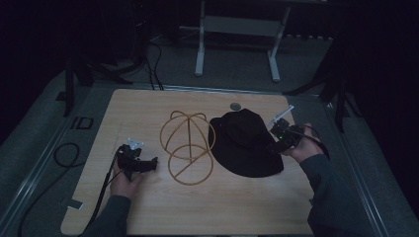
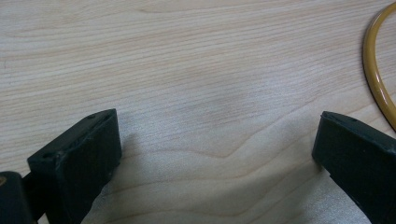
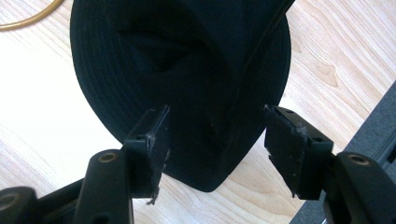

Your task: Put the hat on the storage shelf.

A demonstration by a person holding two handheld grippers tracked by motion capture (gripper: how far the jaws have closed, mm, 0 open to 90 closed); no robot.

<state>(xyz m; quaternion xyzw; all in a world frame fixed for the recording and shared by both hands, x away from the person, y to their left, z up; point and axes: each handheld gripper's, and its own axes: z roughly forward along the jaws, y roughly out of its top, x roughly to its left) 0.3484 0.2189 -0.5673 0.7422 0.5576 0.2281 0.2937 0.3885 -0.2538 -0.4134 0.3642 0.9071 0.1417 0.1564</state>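
The black hat [image 1: 245,143] lies right of centre on the table [image 1: 148,212], touching the yellow wire stand [image 1: 188,147]. The right gripper [image 3: 217,140] hovers at the hat's right brim, jaws apart. The left gripper [image 2: 217,154], jaws apart, sits over bare wood left of the stand.

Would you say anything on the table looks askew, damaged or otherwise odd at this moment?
Only small things. The black hat lies flat on the table beside the yellow wire stand, not on it, and its crown looks dented in the right gripper view. The pads on the right gripper look frayed at the edges. Nothing is spilled.
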